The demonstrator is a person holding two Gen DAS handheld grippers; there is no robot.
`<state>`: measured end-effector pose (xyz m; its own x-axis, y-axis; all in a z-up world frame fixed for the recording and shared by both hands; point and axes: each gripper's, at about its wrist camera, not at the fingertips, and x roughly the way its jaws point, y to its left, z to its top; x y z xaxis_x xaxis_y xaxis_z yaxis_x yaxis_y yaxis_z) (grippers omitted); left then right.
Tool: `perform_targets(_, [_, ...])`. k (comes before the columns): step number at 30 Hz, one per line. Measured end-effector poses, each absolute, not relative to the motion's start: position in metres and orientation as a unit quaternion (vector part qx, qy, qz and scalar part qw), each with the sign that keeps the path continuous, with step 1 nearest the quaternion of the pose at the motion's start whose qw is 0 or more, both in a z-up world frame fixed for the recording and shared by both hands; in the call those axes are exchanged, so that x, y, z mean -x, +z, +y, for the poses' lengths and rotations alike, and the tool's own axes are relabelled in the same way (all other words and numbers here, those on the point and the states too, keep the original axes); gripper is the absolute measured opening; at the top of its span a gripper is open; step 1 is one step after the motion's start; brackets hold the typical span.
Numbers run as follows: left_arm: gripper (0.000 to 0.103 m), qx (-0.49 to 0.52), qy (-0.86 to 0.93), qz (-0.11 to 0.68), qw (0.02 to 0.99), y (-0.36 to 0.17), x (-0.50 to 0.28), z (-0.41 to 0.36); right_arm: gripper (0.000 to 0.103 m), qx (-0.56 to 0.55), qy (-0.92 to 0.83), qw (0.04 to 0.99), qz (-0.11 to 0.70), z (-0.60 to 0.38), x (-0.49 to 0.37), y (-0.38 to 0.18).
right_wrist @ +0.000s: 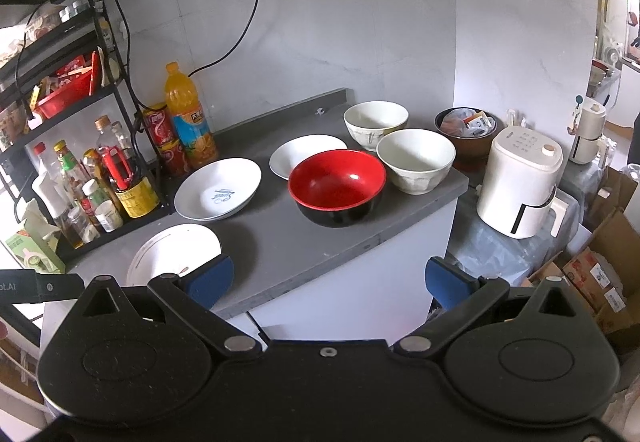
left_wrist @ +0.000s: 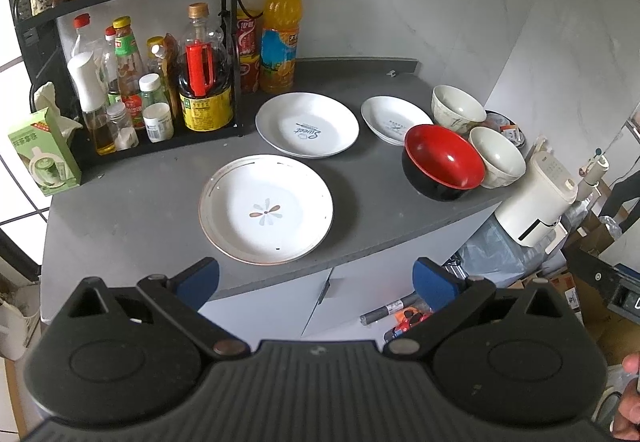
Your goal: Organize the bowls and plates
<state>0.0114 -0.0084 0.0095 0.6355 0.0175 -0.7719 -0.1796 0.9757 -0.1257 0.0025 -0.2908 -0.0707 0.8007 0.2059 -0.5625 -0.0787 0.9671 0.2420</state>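
Note:
On the grey counter (left_wrist: 152, 201) lie a flower-print plate (left_wrist: 266, 209) near the front edge, a "Sweet" plate (left_wrist: 307, 124) behind it and a smaller white plate (left_wrist: 394, 119) to the right. A red-and-black bowl (left_wrist: 442, 161) and two cream bowls (left_wrist: 498, 157) (left_wrist: 456, 109) stand at the right end. The right wrist view shows the same flower plate (right_wrist: 172, 252), "Sweet" plate (right_wrist: 218, 189), small plate (right_wrist: 306, 153), red bowl (right_wrist: 337, 185) and cream bowls (right_wrist: 416, 161) (right_wrist: 376, 119). My left gripper (left_wrist: 316, 280) and right gripper (right_wrist: 330, 278) hover open before the counter edge, holding nothing.
A black rack of sauce bottles (left_wrist: 132, 81) and an orange juice bottle (left_wrist: 280, 37) line the back left. A green box (left_wrist: 44, 151) stands at the left. A white appliance (right_wrist: 520, 181) and a brown bowl of packets (right_wrist: 468, 129) sit to the right; cardboard boxes (right_wrist: 600, 274) lie below.

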Motion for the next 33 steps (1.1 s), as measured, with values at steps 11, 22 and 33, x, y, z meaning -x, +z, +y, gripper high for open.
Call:
perform_targets(11, [0.102, 0.097, 0.058, 0.434, 0.894, -0.001, -0.045, 0.0, 0.103, -0.111, 0.07, 0.94, 0.315, -0.287, -0.034, -0.079])
perform_targets(22, [0.102, 0.076, 0.048, 0.433, 0.897, -0.009, -0.112, 0.001, 0.103, -0.108, 0.048, 0.94, 0.321, -0.281, -0.091, -0.088])
perform_targets(33, [0.102, 0.07, 0.02, 0.43, 0.9, -0.009, -0.175, 0.005, 0.103, -0.132, 0.021, 0.937, 0.322, -0.278, -0.134, -0.09])
